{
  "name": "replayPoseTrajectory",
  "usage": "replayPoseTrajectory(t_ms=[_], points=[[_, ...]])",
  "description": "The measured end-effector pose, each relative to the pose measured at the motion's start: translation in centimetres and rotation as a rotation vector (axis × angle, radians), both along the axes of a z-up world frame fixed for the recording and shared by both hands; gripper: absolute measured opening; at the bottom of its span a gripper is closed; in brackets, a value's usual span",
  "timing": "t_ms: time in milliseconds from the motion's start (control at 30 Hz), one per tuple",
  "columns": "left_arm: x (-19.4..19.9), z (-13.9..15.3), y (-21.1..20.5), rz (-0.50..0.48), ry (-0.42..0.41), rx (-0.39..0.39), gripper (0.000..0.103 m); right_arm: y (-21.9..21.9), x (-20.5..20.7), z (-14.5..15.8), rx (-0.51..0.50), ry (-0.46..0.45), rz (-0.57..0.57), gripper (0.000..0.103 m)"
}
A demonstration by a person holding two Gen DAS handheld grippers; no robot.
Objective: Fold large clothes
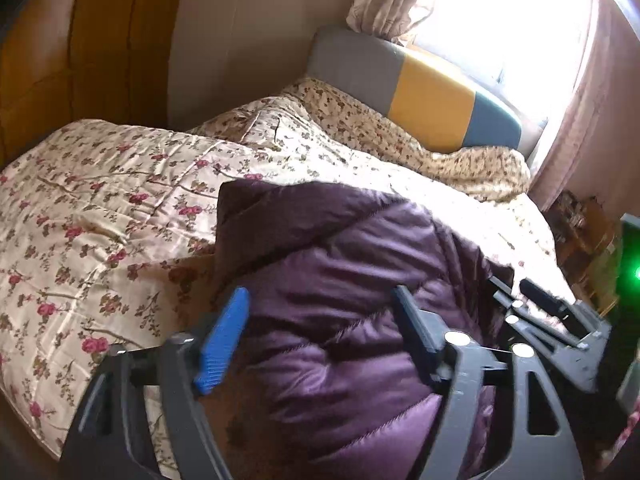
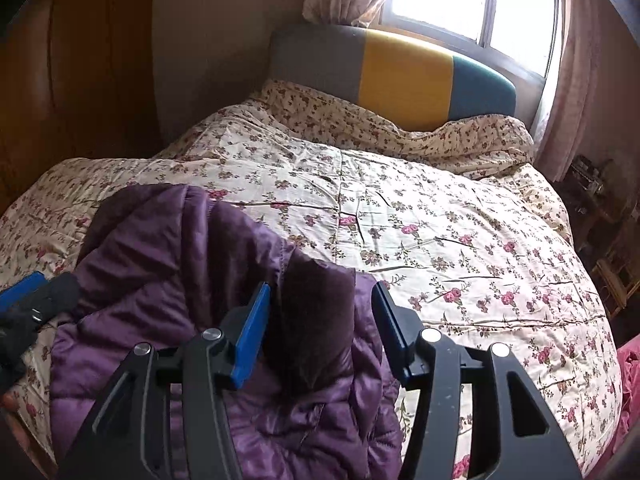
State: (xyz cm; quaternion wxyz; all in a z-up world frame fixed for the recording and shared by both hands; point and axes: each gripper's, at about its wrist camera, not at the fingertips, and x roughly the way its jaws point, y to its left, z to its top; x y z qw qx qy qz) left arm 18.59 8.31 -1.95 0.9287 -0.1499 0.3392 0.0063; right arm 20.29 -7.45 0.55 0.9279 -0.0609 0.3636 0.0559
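A purple quilted puffer jacket (image 1: 340,280) lies bunched on the near part of a bed, also in the right wrist view (image 2: 168,280). My left gripper (image 1: 320,328) is open, its jaws wide apart just above the jacket, holding nothing. My right gripper (image 2: 320,328) is open, its blue pads either side of a dark plush collar flap (image 2: 316,320) without clamping it. The right gripper shows at the right of the left wrist view (image 1: 532,300). The left gripper's blue pad shows at the left edge of the right wrist view (image 2: 20,292).
A floral quilt (image 2: 440,220) covers the bed. A grey, yellow and teal headboard (image 2: 400,76) stands at the far end under a bright window (image 2: 480,0) with curtains. A wooden wardrobe (image 1: 80,60) is at left. Cluttered shelves (image 2: 600,200) are at right.
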Motion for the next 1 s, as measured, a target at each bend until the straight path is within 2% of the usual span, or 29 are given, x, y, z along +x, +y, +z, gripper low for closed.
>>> replayPoseTrajectory(t_ms=[167,400,567,733,867,1000], points=[[1.9,0.2,0.9,0.022,0.017,-0.049,0.076,-0.3,1.4,-0.9,-0.013,0.025,-0.011,0.051],[4.2,-1.8,1.1,0.052,0.088,-0.086,0.076,-1.0,2.3,-2.8,-0.015,0.064,-0.015,0.051],[4.5,-3.6,0.5,0.055,0.112,-0.033,0.077,-1.2,2.7,-4.6,-0.013,0.094,-0.006,0.052],[4.8,-5.0,0.2,0.05,0.115,0.028,0.085,-1.1,3.2,-6.1,0.0,0.114,-0.002,0.052],[4.8,-5.7,-0.6,0.036,0.1,0.089,0.085,-1.1,3.2,-7.3,0.01,0.115,-0.009,0.052],[4.8,-6.3,-0.9,0.021,0.089,0.114,0.085,-0.8,3.2,-8.1,0.002,0.107,-0.018,0.052]])
